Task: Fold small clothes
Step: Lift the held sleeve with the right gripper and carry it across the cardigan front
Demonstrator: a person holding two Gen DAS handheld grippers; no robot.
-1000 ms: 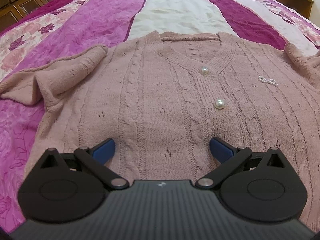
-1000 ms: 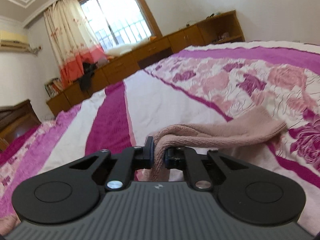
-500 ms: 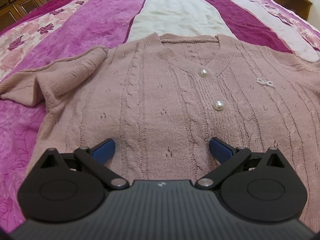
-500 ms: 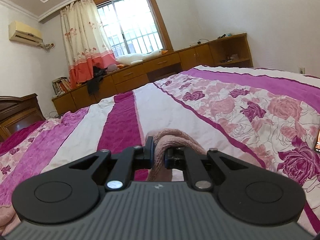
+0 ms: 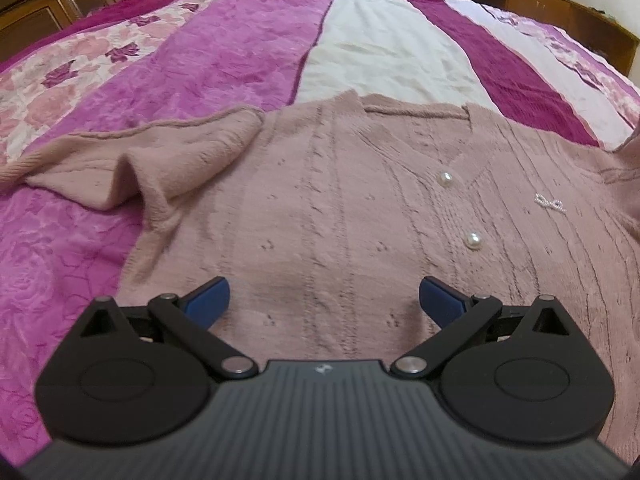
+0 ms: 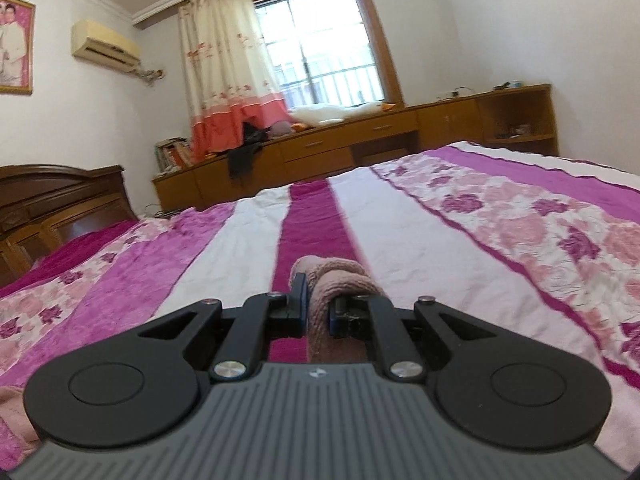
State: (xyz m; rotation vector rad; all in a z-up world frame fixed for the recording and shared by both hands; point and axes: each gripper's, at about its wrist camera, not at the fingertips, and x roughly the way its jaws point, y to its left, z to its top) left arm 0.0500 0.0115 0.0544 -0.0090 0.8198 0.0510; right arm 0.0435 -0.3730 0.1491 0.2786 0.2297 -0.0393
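Right hand-held gripper pinching a fold of dusty-pink knit, jaws pressed together on it; fabric bulges up over the fingertips and hangs down between them, lifted clear of the bed. Left hand-held gripper spread wide, blue pads well apart, nothing between them, poised over the lower body of the cardigan. Landmark: the cardigan. Bed beneath it, covered in a quilt striped magenta, white and rose-print; cardigan lies flat across the near part of the quilt, front side up, V-neck pointing away from the left camera. Wooden cabinets run along the wall beyond the bed's far edge, under a window with a cream-and-coral curtain. Sleeve on the cardigan's left in the left wrist view lies crumpled and partly doubled back beside the shoulder. Other side of the cardigan rises at the frame's right edge. Two pearl buttons sit on the placket below the V-neck, one nearer the camera. Small white bow trim just right of the buttons.
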